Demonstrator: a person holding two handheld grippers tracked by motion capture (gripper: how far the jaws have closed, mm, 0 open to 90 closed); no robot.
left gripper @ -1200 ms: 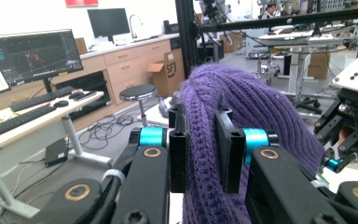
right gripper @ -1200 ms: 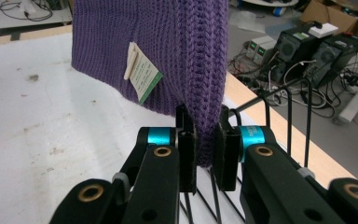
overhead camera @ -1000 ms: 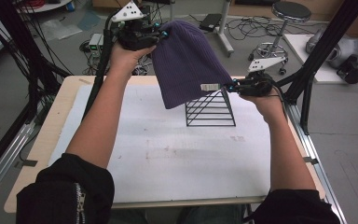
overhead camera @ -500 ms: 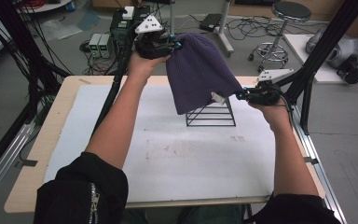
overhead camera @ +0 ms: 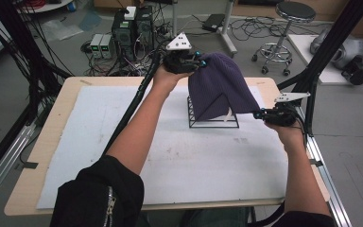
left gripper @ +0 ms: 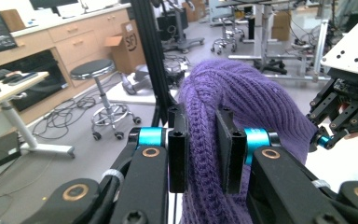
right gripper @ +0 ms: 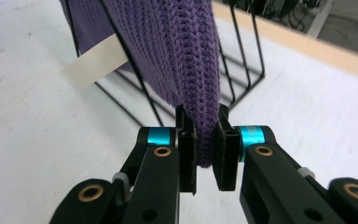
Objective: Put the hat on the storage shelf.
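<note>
A purple knitted hat (overhead camera: 220,87) hangs stretched between both grippers, draped over a black wire rack (overhead camera: 212,118) at the back of the table. My left gripper (overhead camera: 199,65) is shut on the hat's upper far edge; its gripper view shows the knit (left gripper: 204,140) pinched between the jaws. My right gripper (overhead camera: 259,113) is shut on the lower right edge, low beside the rack, with the knit (right gripper: 200,93) clamped between its pads (right gripper: 188,149). A white label (right gripper: 95,65) hangs from the hat by the rack wires (right gripper: 242,51).
A white mat (overhead camera: 123,142) covers the wooden table (overhead camera: 52,137). Black frame posts (overhead camera: 321,52) stand at the right and left. Behind the table, on the floor, are a stool (overhead camera: 290,14), computers (overhead camera: 127,28) and cables.
Both hands have moved right and down with the hat. The hat now covers the top of the wire rack, and the right gripper sits lower beside it.
</note>
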